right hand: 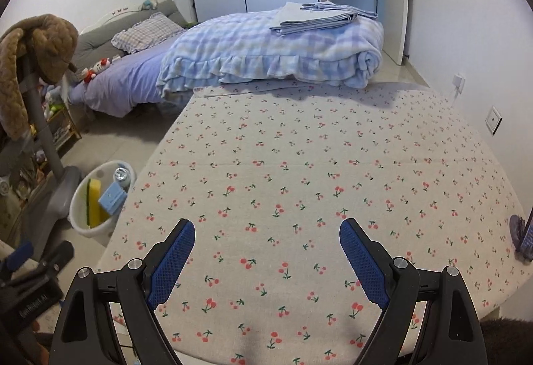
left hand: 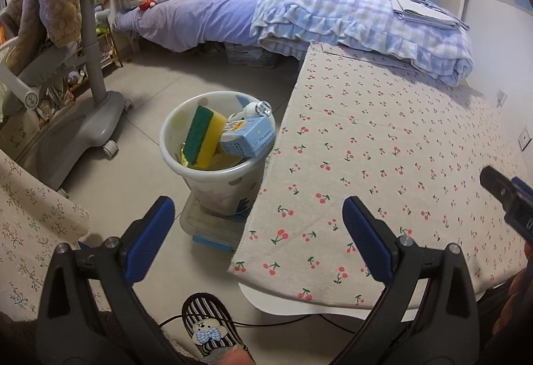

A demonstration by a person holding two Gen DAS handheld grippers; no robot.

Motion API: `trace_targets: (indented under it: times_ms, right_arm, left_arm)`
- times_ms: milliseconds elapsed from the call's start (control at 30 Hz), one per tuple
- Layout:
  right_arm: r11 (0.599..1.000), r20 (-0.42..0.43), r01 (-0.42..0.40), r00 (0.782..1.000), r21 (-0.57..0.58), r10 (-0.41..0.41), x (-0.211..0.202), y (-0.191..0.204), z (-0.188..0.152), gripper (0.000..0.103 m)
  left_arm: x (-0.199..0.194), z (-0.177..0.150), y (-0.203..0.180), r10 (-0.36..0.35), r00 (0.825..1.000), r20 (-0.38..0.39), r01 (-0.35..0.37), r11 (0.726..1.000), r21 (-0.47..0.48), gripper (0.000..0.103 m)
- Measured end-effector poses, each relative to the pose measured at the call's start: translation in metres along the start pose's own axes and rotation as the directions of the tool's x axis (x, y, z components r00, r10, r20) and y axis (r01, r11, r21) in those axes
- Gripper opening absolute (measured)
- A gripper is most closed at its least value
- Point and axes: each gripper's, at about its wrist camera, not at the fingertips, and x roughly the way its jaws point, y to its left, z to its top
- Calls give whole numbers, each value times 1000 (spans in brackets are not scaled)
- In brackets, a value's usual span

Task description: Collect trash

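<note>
A white trash bin stands on the floor by the table's left edge. It holds a yellow-green sponge, a light blue carton and a crumpled shiny bottle. My left gripper is open and empty, above the floor and the table's corner, just short of the bin. My right gripper is open and empty over the cherry-print tablecloth. The bin also shows at the left in the right wrist view. The right gripper shows at the right edge of the left wrist view.
A bed with a folded checked blanket lies beyond the table. A grey chair base on wheels stands left of the bin. A clear plastic box lies under the bin. A striped slipper is on the floor below.
</note>
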Motion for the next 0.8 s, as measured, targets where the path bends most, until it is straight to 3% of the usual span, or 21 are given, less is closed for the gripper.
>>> trace_targets:
  times_ms: [200,800]
  right_arm:
    - [1000,-37,-19,999,18,20,7,2,-4,90]
    - [999,-41,-32,999,3,32,8,10,-8,90]
  left_arm:
    - [2,-4,-6,3,1000,-8,-3,1000,25,100]
    - [-1,-3,-4,-6,1000,0,6,1000,7,100]
